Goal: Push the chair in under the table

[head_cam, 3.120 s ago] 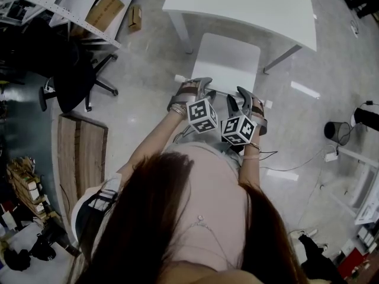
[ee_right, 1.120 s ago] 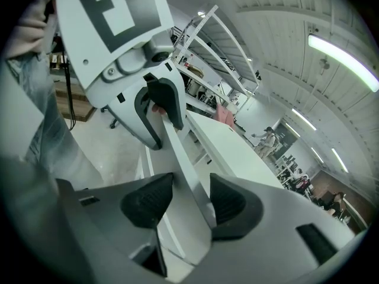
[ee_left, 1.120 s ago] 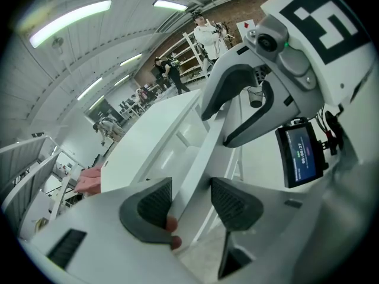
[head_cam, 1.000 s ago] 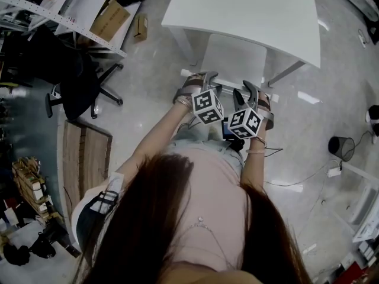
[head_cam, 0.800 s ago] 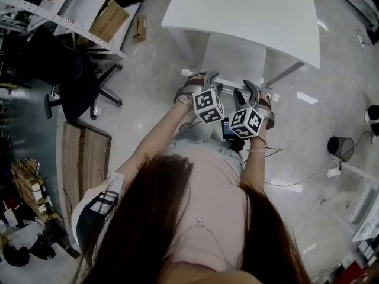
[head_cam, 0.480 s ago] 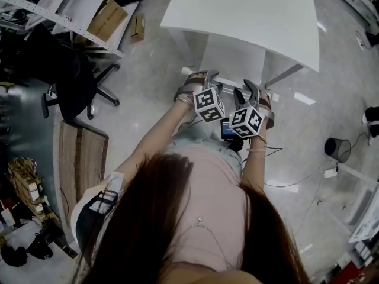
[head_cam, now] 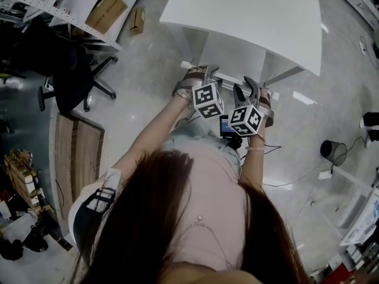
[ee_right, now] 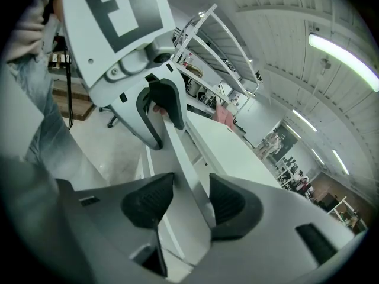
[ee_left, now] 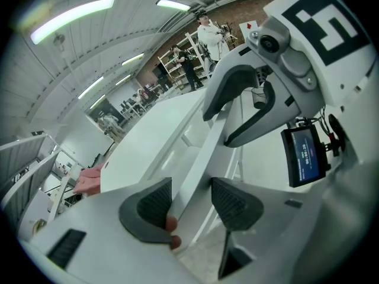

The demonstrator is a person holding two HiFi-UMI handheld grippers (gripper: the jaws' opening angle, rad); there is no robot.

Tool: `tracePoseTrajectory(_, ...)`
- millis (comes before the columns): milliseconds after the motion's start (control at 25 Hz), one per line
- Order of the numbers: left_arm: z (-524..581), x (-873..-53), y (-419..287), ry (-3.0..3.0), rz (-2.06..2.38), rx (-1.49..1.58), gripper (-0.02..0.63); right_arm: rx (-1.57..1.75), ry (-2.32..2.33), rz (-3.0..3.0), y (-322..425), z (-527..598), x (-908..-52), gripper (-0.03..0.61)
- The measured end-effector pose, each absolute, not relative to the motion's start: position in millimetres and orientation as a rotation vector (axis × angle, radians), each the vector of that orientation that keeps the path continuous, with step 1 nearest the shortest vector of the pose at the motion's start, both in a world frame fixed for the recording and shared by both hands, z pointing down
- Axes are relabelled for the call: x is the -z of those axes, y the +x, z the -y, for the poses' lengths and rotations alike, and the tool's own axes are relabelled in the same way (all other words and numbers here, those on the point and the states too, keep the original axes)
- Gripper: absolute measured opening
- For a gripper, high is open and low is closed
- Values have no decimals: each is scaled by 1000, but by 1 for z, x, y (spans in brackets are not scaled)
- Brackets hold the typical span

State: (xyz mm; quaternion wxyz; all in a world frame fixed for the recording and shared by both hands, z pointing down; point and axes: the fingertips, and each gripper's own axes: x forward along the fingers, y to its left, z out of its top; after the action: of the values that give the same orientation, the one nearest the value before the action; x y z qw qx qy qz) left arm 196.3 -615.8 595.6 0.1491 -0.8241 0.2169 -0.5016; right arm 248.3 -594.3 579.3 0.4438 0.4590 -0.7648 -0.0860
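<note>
Nearest in the head view is the person (head_cam: 177, 218), head bent, with both arms stretched forward and down toward the far side. The left gripper (ee_left: 192, 203) has its two dark pads closed on the top rail of the chair (head_cam: 234, 57), and the white rail fills the gap between them. The right gripper (ee_right: 186, 209) is clamped on the same rail just to the right, its pads pressed against either face of it. Each gripper view shows the other gripper locked on the rail farther along. A small screen (head_cam: 225, 125) hangs just below the right gripper, close to the person's waist. The chair is white. Its back rail lies on the near side under the grippers, and its seat reaches away from the person with the far part tucked beneath the near edge of the table (head_cam: 249, 10). The table is also white and stands just beyond the chair. On the glossy floor (head_cam: 148, 81) to the left lie a wooden board (head_cam: 74, 158) and, farther off, a black office chair (head_cam: 71, 78). A cardboard box (head_cam: 105, 10) sits at the far left, and a dark bin (head_cam: 333, 151) stands well off to the right.
</note>
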Motion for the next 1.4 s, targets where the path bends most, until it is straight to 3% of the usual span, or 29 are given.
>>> tracePoseTrajectory(1400,679,-598,234,-2367,-622,1472,210,170,1126,1907,287,658,-581,202)
